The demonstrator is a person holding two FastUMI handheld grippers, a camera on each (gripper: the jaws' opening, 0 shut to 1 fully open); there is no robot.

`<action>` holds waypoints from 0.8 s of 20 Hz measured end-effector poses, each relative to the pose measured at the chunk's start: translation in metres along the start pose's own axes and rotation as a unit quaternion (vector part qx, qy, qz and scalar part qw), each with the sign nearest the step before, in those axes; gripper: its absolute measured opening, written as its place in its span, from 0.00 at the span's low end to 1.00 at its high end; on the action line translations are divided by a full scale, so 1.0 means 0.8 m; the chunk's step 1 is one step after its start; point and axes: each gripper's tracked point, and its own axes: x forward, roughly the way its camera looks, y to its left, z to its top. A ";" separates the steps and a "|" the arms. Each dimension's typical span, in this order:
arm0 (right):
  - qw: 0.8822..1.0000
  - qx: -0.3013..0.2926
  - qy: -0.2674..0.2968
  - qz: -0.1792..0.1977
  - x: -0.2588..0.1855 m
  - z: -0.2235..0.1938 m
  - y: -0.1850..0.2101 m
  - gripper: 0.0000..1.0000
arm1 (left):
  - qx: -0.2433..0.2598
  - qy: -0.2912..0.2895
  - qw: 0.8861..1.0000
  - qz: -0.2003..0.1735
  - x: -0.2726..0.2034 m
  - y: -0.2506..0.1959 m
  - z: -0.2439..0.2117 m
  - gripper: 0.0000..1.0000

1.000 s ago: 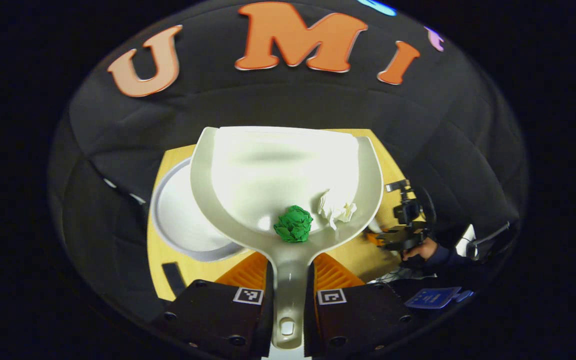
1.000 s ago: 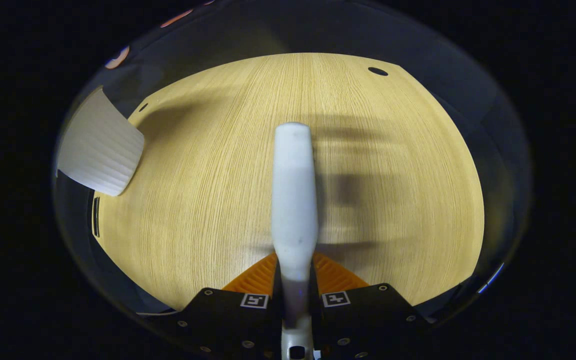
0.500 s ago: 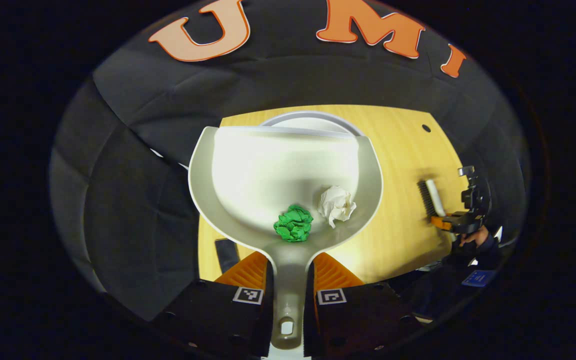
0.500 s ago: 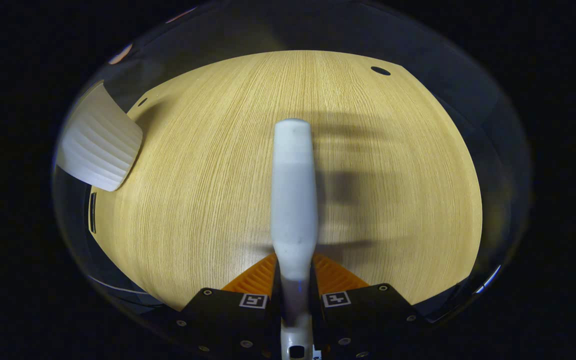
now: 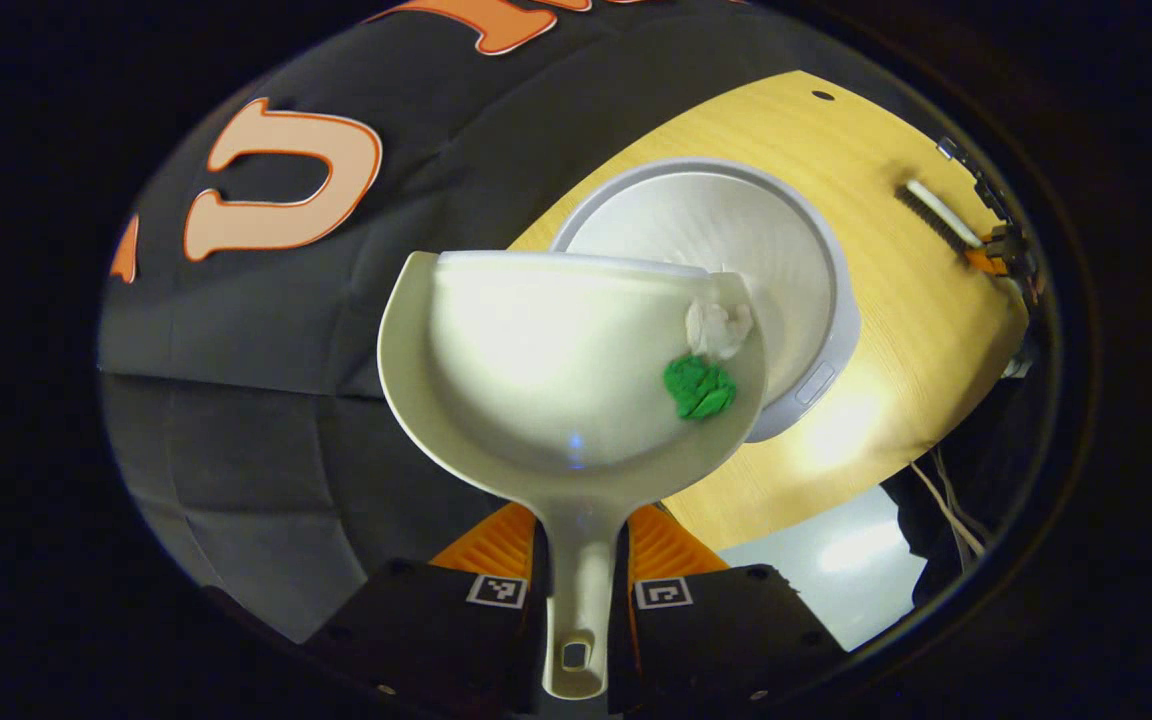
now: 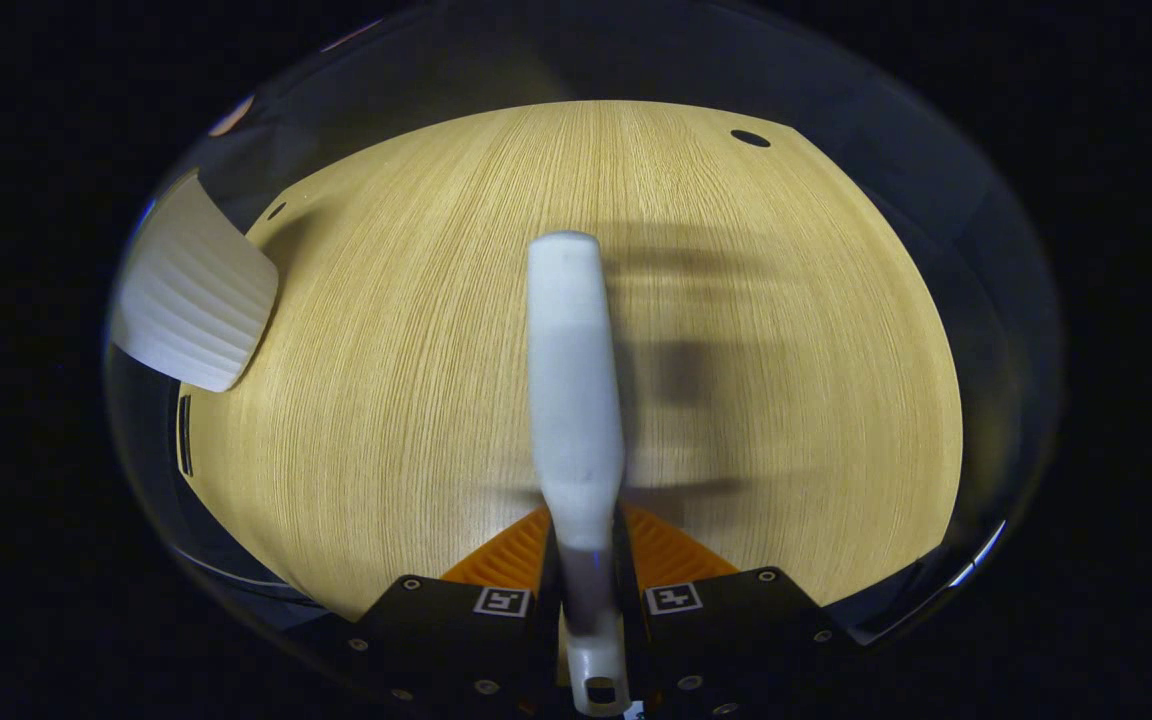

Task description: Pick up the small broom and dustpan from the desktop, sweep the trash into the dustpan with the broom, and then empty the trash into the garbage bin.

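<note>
In the left gripper view my left gripper [image 5: 581, 560] is shut on the handle of the white dustpan [image 5: 536, 370], held up and rolled toward its right side over the white garbage bin [image 5: 816, 260]. A green paper ball [image 5: 699, 387] and a white paper ball [image 5: 718, 323] lie against the pan's right wall, next to the bin's opening. In the right gripper view my right gripper [image 6: 586, 560] is shut on the white broom [image 6: 573, 380], which points out over the wooden desktop [image 6: 416, 350]. Farther off, the left gripper view shows the broom [image 5: 936, 215] and right gripper [image 5: 1004, 255] at the desk's far side.
The ribbed white wall of the garbage bin [image 6: 194, 300] stands at the desktop's left edge in the right gripper view. A round hole [image 6: 749, 138] marks the desk's far corner. Pale floor [image 5: 836, 560] shows below the desk edge in the left gripper view, with cables [image 5: 946, 500] hanging there.
My left gripper has rolled the dustpan sideways over the bin. Both paper balls slid from the pan's back to its right wall. The broom tilted slightly left in the right gripper.
</note>
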 end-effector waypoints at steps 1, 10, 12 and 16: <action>1.000 0.000 0.000 0.000 0.000 0.004 -0.003 0.28 | 0.027 0.001 0.999 0.019 -0.003 0.011 0.000 0.25; 1.000 0.001 0.002 0.003 -0.002 0.002 -0.003 0.28 | 0.096 -0.004 0.984 0.148 -0.006 0.050 0.011 0.25; 1.000 0.004 -0.002 0.006 -0.005 0.004 -0.002 0.28 | 0.011 -0.039 0.994 0.103 -0.005 0.026 0.012 0.25; 1.000 0.007 -0.009 0.001 -0.012 0.005 -0.006 0.28 | -0.119 -0.159 0.980 -0.008 -0.048 -0.056 0.082 0.25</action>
